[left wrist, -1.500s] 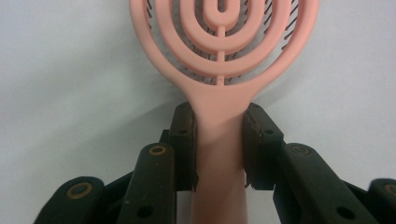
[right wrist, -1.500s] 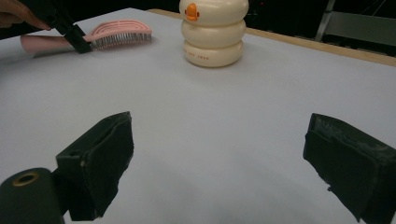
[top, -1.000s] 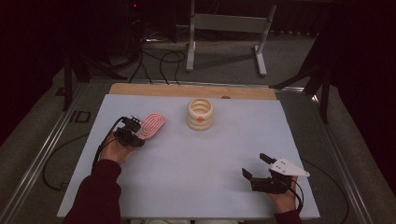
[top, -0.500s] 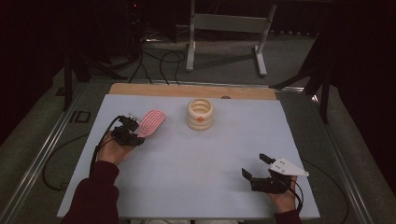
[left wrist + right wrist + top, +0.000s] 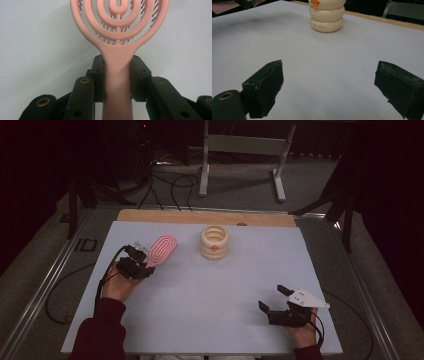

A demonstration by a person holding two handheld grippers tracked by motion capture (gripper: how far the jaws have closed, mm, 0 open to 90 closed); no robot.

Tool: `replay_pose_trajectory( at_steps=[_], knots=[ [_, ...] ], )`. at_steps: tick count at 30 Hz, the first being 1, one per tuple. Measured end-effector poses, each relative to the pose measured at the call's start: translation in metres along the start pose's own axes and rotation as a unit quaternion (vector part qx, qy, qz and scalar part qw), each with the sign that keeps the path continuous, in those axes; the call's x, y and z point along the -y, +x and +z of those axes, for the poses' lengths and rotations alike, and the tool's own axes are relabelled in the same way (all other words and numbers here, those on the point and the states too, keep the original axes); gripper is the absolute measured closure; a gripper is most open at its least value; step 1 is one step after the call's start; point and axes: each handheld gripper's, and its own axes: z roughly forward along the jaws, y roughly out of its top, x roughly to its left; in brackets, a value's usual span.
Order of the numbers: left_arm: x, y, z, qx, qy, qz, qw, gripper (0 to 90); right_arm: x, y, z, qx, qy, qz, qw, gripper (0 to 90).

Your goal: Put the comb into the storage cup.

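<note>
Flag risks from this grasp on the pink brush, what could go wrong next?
1. The left gripper pinches the pink hairbrush only at its narrow handle, with the wide head far beyond the fingers; it may pivot or slip.
2. The cream ringed container stands close to the brush head; a swing toward it could knock it.
3. The right gripper sits open and apart, so it gives no support if the brush drops.
</note>
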Motion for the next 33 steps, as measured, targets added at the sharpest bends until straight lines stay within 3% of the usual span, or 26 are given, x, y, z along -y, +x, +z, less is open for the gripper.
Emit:
replay_pose_trajectory(
  at_steps=[14,28,33],
  knots=[
    [0.017,0.000,-0.009,-0.002,-0.026,0.005,0.9996,69.8,0.001,0.001,0.003,-0.004,0.007,0.005,1.0000,8.4],
    [0.027,-0.010,-0.007,0.010,-0.042,0.016,0.9989,69.8,0.002,0.001,0.005,-0.005,0.019,0.010,0.9998,8.4],
    [0.029,-0.017,-0.007,0.014,-0.059,0.025,0.9978,69.8,0.003,0.002,0.008,-0.007,0.025,0.014,0.9996,8.4]
  ],
)
